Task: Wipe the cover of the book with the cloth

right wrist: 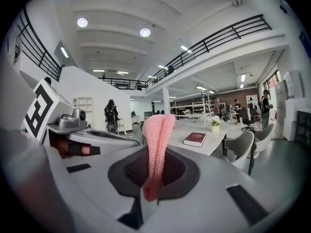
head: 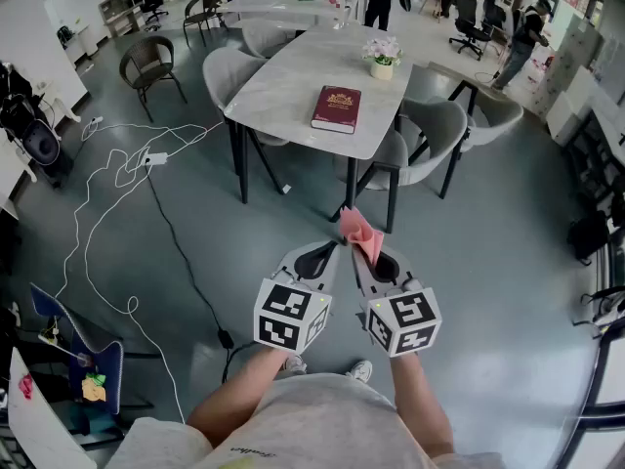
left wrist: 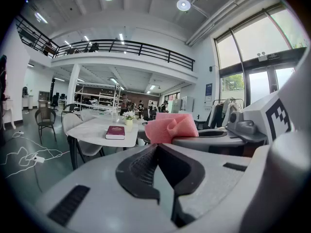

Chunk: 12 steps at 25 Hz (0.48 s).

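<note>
A dark red book lies flat near the front edge of a white marble table, some way ahead of me. It also shows far off in the left gripper view as the book and in the right gripper view as the book. My right gripper is shut on a pink knitted cloth, which sticks up out of its jaws as the cloth. My left gripper hangs right beside it, shut and holding nothing. Both are held in the air over the floor, short of the table.
A small flower pot stands on the table behind the book. Grey chairs ring the table. White and black cables trail across the floor on the left. People stand at the back. A blue bag sits at lower left.
</note>
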### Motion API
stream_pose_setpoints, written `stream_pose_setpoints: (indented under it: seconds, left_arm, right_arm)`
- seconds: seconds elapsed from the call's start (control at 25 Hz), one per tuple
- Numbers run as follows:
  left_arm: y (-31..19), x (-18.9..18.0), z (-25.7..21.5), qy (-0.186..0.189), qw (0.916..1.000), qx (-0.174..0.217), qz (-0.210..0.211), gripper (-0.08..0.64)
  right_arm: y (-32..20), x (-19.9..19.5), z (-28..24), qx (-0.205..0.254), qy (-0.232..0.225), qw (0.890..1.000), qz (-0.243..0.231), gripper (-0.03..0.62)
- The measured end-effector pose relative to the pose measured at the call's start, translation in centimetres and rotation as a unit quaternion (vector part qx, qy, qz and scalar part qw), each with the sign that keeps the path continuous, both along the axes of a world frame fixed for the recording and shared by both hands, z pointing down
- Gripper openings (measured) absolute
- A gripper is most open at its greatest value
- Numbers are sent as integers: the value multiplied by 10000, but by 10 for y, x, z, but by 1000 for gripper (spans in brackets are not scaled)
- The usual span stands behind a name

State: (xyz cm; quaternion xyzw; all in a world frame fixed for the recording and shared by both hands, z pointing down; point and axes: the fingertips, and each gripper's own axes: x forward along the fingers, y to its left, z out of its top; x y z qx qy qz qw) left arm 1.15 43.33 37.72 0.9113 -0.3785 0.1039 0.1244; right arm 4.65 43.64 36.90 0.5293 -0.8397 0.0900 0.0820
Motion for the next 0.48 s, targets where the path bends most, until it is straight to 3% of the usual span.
stream_pose_setpoints:
  seconds: [0.48]
  left_arm:
    - [-27,-42,4,135,9996,-38,255,6]
  right_arm:
    - [-25,-45,8,-132,119,9996,217,18]
